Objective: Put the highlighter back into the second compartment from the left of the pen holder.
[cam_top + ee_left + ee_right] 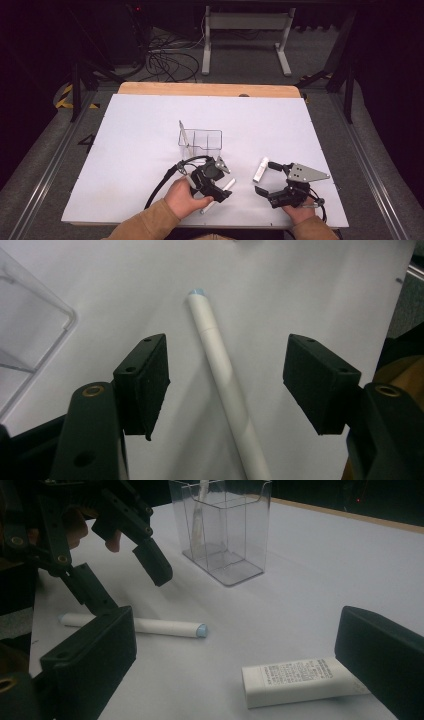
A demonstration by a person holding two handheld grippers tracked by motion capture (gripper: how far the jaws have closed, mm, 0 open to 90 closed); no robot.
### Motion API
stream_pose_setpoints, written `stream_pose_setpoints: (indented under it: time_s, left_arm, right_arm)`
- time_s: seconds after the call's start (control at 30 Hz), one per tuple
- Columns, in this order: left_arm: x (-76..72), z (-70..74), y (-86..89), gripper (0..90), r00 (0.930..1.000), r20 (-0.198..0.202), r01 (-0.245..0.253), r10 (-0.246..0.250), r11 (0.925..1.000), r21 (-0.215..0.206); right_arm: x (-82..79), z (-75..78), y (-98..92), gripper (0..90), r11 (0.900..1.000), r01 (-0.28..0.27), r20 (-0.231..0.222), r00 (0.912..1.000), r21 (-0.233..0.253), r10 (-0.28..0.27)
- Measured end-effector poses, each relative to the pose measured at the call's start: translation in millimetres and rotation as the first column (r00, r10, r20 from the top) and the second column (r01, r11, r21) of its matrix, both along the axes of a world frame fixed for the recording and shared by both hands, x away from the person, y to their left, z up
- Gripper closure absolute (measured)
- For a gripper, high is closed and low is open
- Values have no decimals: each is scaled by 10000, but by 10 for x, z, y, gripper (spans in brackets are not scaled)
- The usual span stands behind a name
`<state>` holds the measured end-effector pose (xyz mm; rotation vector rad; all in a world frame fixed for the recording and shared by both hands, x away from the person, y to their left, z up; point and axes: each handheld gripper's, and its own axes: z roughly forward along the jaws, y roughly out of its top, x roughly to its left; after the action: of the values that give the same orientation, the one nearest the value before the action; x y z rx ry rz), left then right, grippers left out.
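Note:
A white pen (226,385) with a pale blue tip lies on the white board (140,145) between the jaws of my left gripper (227,385), which is open and straddles it without touching. The same pen (227,189) lies near the board's front, under the left gripper (219,189). My right gripper (266,178) is open, its jaws pointing left toward a small white tube (260,169). That tube (300,680) lies flat just ahead of the right gripper (240,655), partly behind its right jaw. The pen (145,626) and the left gripper (125,580) lie beyond.
A clear plastic container (201,142) stands mid-board behind the left gripper, with a white stick (184,136) leaning inside it. The container (225,530) and its corner (30,340) lie close by. The board's front edge runs just below both hands.

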<state>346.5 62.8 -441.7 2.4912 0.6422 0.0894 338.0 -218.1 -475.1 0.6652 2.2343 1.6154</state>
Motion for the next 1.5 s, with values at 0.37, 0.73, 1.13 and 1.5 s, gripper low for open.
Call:
stream_pose_setpoints:
  time_s: [0.37,0.73,1.13,1.5]
  left_arm:
    - [-27,-96,-74,361,9994,-275,227,-213,9984,523]
    - [-4,-99,-70,438,9981,-504,-331,356,9982,503]
    - [44,-125,-96,618,9885,-1105,-997,1031,9944,364]
    - [30,-159,-143,748,9804,-1186,-1492,1572,9861,733]
  right_arm:
    - [2,-2,2,37,10000,-11,10,10000,-15,11]
    - [1,-2,2,37,10000,8,25,10000,-30,-8]
    - [1,-1,-2,36,10000,87,31,10000,-28,-87]
    - [-2,-2,-3,36,9999,147,74,9999,41,-147]
